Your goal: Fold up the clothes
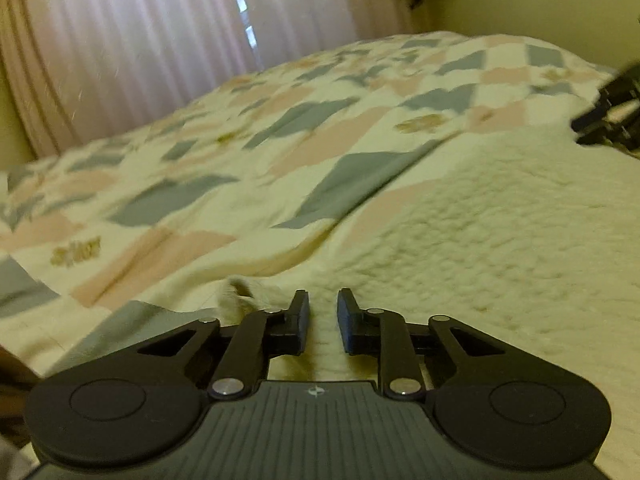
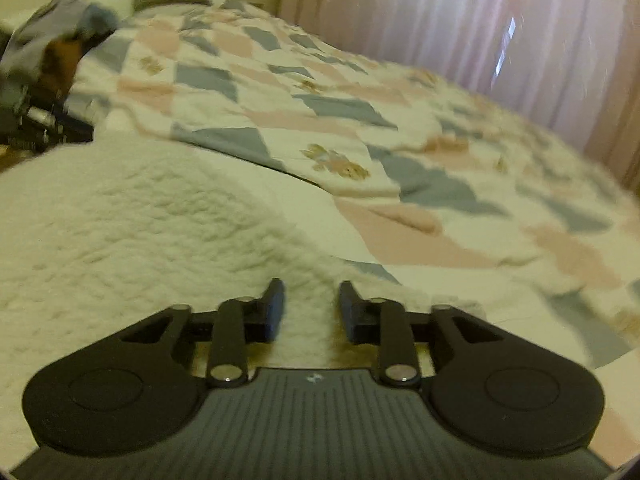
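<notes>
Here, fleece garment [image 1: 500, 232] between both jaws.

Nubby cream fleece garment [image 1: 500, 232], matt quilted cloth bedspread [image 1: 240, 152].

The left tongs [image 1: 323, 312] are held low and point forward, with the two black fingers [image 1: 301, 312] standing a small gap apart. Cream fleece cloth fills this gap, but it is not sure whether the pads press it. The right tongs [image 2: 311, 306] are in the same low pose, and their fingers [image 2: 275, 304] stand a little wider, again with the fleece between them. In the left wrist view the right tongs appear at the far right edge, blurred. In the right wrist view the left tongs appear at the far left edge, also blurred.
</notes>
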A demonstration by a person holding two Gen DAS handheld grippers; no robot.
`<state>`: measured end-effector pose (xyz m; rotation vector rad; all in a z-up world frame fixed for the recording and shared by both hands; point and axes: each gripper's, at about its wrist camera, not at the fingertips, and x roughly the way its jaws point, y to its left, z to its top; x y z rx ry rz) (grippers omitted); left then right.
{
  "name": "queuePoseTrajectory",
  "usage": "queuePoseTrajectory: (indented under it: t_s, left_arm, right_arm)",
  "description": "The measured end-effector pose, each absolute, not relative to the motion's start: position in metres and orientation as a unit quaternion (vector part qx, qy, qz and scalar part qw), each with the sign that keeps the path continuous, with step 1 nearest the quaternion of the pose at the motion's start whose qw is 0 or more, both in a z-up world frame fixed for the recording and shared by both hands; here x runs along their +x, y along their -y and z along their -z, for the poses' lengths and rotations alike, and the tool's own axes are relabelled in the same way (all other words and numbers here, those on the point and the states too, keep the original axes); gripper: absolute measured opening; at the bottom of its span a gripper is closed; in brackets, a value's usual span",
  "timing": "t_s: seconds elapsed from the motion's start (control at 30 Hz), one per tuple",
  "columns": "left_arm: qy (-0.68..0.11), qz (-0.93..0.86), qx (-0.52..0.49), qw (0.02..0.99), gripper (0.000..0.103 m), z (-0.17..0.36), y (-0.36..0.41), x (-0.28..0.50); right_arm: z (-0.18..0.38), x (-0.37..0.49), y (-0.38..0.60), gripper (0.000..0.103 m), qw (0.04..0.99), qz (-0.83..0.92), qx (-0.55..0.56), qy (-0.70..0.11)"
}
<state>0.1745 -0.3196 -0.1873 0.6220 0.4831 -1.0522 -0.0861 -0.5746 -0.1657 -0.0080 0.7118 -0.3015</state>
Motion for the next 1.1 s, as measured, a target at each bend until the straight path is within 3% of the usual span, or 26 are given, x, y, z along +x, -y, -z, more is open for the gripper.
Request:
queuePoseTrajectory:
  t_s: [0.17, 0.33, 0.47, 0.6, 0.77, 0.93, 1.1]
  left_arm:
    - [-0.227, 0.459, 0.285, 0.810, 0.019, 0.189, 0.334, 0.197]
    - [-0.211, 0.456, 0.278, 0.819, 0.019, 0.172, 0.308, 0.187]
    - [-0.231, 0.427, 0.302, 0.820, 0.020, 0.186, 0.309, 0.192]
    - [-0.208, 0.413, 0.276, 0.843, 0.021, 0.151, 0.297, 0.163]
    - [-0.222, 0.426, 0.244, 0.842, 0.021, 0.126, 0.253, 0.086]
    - [-0.279, 0.432, 0.212, 0.831, 0.022, 0.161, 0.211, 0.023]
    - [-0.242, 0.409, 0.195, 0.858, 0.022, 0.153, 0.199, -0.005]
  right_arm:
    - [0.168, -0.079, 0.598, 0.031, 0.931, 0.169, 0.037, -0.323]
    - [0.153, -0.114, 0.582, 0.031, 0.938, 0.195, 0.003, -0.286]
    - [0.174, -0.115, 0.582, 0.030, 0.919, 0.208, 0.007, -0.334]
    - [0.142, -0.139, 0.549, 0.033, 0.928, 0.236, 0.005, -0.287]
    - [0.121, -0.193, 0.477, 0.049, 0.942, 0.207, 0.053, -0.258]
    - [0.154, -0.223, 0.427, 0.050, 0.921, 0.225, 0.104, -0.299]
    - [0.142, -0.232, 0.410, 0.049, 0.919, 0.267, 0.104, -0.271]
